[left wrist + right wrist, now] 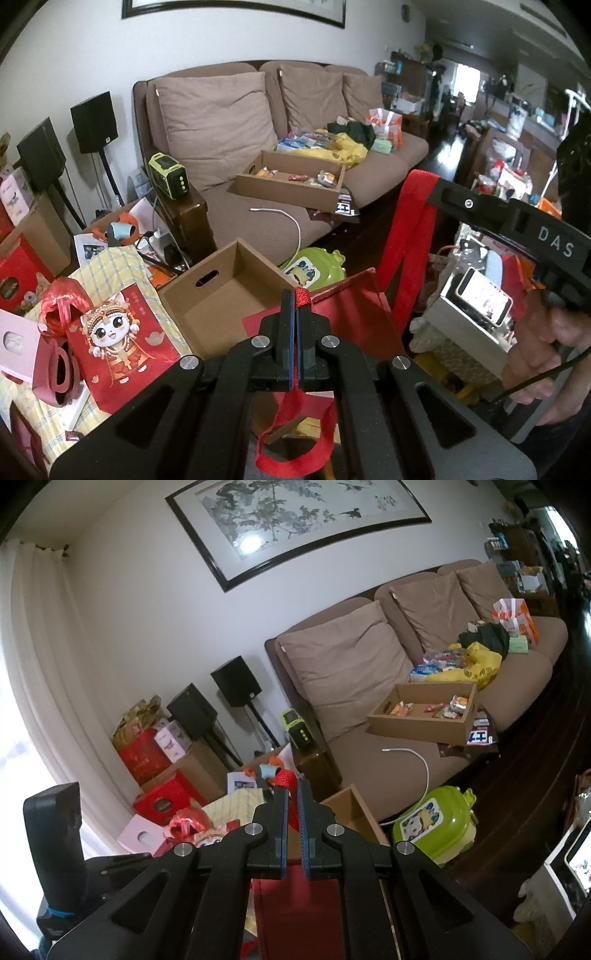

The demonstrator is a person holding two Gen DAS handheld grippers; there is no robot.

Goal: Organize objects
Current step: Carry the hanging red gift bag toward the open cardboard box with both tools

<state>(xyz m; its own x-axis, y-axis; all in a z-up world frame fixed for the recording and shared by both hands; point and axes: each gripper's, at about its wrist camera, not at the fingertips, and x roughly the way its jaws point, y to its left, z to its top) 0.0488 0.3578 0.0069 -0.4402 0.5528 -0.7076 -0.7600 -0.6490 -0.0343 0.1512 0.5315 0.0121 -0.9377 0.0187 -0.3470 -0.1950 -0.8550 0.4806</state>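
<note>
A red gift bag (351, 310) hangs between my two grippers over a cluttered pile. My left gripper (296, 297) is shut on one red ribbon handle (295, 443), whose loop droops under the jaws. My right gripper (434, 190) reaches in from the right, shut on the other wide red handle (406, 236), which runs down to the bag. In the right wrist view, the right gripper (291, 788) pinches the handle's red woven end (286, 777), and the bag's red panel (295, 904) lies below the fingers. A person's hand (543, 332) holds the right gripper's grip.
An open cardboard box (229, 291) stands just beyond the bag. A red bag with a cartoon cat (122, 332) and red raffia (62, 302) lie to the left. On the brown sofa (258, 221) sits a cardboard tray (291, 188) of snacks. A green frog case (314, 266) stands on the floor.
</note>
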